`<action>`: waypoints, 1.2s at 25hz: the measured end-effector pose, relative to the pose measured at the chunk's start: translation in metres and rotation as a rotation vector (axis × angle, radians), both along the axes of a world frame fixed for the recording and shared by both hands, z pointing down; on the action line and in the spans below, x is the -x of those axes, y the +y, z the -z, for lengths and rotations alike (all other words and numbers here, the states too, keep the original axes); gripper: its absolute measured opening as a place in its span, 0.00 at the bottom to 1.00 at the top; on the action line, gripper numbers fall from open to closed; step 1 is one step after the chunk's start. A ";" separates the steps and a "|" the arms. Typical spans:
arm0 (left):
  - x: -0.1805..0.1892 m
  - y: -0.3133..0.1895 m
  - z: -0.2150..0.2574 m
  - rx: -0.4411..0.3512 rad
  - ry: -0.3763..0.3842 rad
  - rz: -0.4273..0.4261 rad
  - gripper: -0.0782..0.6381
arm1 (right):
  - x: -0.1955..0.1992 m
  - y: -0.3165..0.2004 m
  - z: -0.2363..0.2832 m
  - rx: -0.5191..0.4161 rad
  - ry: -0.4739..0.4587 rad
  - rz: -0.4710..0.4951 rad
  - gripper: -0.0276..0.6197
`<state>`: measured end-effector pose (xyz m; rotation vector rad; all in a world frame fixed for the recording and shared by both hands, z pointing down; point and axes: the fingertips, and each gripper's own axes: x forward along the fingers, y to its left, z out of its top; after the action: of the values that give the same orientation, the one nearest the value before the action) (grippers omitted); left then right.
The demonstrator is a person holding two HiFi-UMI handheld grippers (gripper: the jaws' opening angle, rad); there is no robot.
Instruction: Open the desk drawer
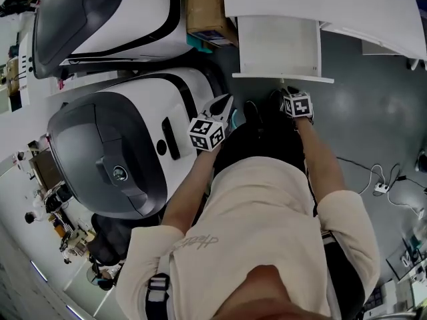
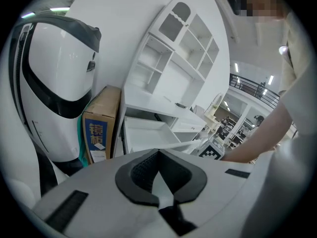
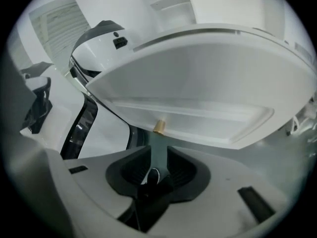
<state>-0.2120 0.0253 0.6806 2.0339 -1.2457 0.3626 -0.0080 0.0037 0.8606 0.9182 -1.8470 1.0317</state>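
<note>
The white desk drawer (image 1: 277, 45) stands pulled out from under the desk top (image 1: 320, 2). In the right gripper view I see its front panel (image 3: 198, 83) from below, with a small brass knob (image 3: 159, 127) on the lower edge. My right gripper (image 3: 159, 150) is open; the knob sits just beyond its tips, clear of the pads. In the head view that gripper (image 1: 290, 95) hangs just below the drawer's front edge. My left gripper (image 1: 223, 109) is off to the left by a white shell, its jaws (image 2: 158, 155) shut on nothing. The open drawer (image 2: 143, 135) shows ahead of it.
Two big white and dark grey machine shells (image 1: 113, 152) (image 1: 107, 19) fill the left side. A cardboard box (image 1: 207, 9) stands between them and the desk. A white shelf unit (image 2: 173, 48) tops the desk. Cables and a power strip (image 1: 381, 187) lie on the grey floor at right.
</note>
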 end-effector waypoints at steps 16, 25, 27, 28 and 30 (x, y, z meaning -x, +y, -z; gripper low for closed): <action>-0.032 -0.010 0.048 -0.151 0.039 -0.200 0.11 | -0.021 0.034 0.167 -0.370 -0.041 -0.064 0.04; -0.042 0.000 0.058 -0.177 0.063 -0.234 0.11 | -0.029 0.047 0.231 -0.454 -0.085 -0.146 0.04; -0.041 0.001 0.063 -0.184 0.065 -0.229 0.11 | -0.029 0.050 0.240 -0.456 -0.098 -0.150 0.04; -0.042 0.001 0.065 -0.190 0.066 -0.227 0.11 | -0.029 0.050 0.245 -0.464 -0.103 -0.145 0.04; -0.044 0.000 0.071 -0.201 0.064 -0.227 0.11 | -0.028 0.049 0.255 -0.486 -0.114 -0.126 0.04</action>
<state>-0.1677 0.0255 0.6097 2.3494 -1.0498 0.2840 0.0204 0.0528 0.6055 1.2934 -2.2090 0.7262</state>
